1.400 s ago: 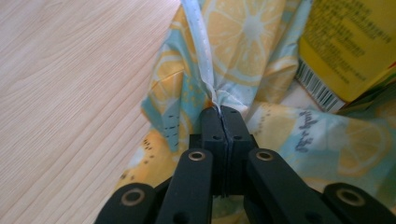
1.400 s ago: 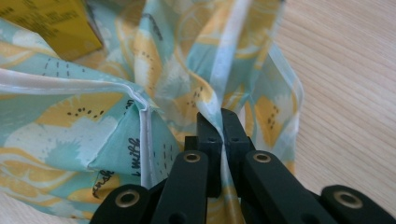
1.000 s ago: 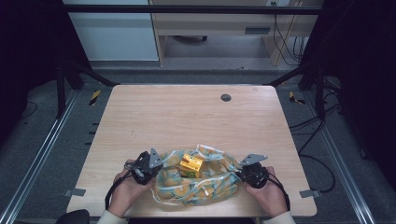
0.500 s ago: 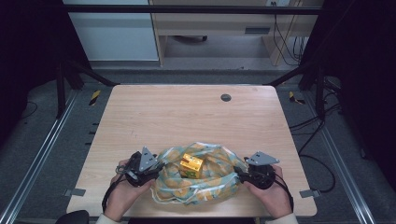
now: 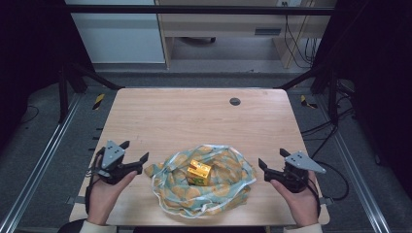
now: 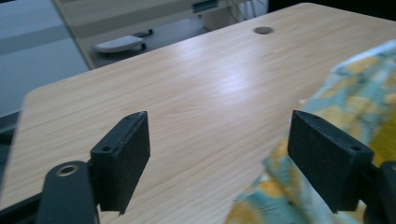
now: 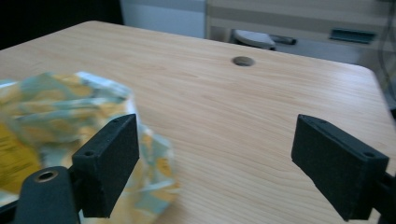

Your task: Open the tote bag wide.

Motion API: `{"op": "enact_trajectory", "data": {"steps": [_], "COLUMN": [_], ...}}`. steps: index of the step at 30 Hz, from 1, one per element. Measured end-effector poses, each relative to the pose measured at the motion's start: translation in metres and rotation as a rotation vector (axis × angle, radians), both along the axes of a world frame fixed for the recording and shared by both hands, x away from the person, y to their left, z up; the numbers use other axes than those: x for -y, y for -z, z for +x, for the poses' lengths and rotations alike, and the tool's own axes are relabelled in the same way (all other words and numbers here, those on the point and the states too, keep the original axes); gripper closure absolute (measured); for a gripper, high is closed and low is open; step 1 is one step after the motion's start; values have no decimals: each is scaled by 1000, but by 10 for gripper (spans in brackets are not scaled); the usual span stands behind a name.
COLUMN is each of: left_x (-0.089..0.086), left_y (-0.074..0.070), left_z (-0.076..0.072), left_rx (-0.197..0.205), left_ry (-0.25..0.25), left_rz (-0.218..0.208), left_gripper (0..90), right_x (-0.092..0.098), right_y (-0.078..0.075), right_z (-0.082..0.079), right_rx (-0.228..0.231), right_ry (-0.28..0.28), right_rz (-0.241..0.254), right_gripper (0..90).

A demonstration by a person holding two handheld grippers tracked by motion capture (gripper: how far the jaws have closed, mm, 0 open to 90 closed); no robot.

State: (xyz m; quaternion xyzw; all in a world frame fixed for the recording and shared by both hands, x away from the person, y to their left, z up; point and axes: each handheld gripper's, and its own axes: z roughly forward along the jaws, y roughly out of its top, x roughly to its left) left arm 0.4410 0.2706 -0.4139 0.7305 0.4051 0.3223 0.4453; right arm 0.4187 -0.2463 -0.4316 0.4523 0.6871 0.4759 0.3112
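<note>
Left gripper (image 5: 138,160) and right gripper (image 5: 266,166) just opened wide, holding nothing, flanking crumpled yellow-and-teal patterned plastic bag (image 5: 221,187) with small yellow carton (image 5: 199,173) on top, near table's front edge.

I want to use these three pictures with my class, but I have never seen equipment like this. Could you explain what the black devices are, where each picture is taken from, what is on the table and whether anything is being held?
A person sits at a wooden table with a hand-held gripper in each hand: the left gripper and the right gripper. One picture looks down from above; the other two come from cameras riding on each gripper, looking along its black fingers. On the table lies a crumpled patterned bag with a small yellow carton on it. Both grippers' fingers have just been opening and now hold nothing.
</note>
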Motion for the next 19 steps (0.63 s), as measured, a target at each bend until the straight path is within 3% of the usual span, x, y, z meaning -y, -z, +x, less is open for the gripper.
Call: {"op": "enact_trajectory", "data": {"steps": [1,4,8,11,12,17,19], "left_x": [0,-22,-33,-33,-32,-34,-35], "left_y": [0,3,12,17,22,33,34], "left_z": [0,4,11,15,19,27,28], "left_rx": [0,-23,-61,-81,-100,-144,-145], "left_ry": [0,-48,-86,-92,-96,-107,-111], "left_rz": [0,-41,-47,-34,-14,5,3], "left_gripper": [189,165,143,138,135,113,105], "right_x": [5,18,34,40,45,45,43], "right_y": [1,5,15,22,29,35,35], "right_z": [0,2,6,9,11,12,12], "right_rx": [-3,-17,-57,-98,-140,-175,-182], "right_ry": [21,79,127,138,144,143,141], "right_rz": [4,20,22,30,34,19,0], "right_gripper": [142,122,81,70,64,63,64]}}
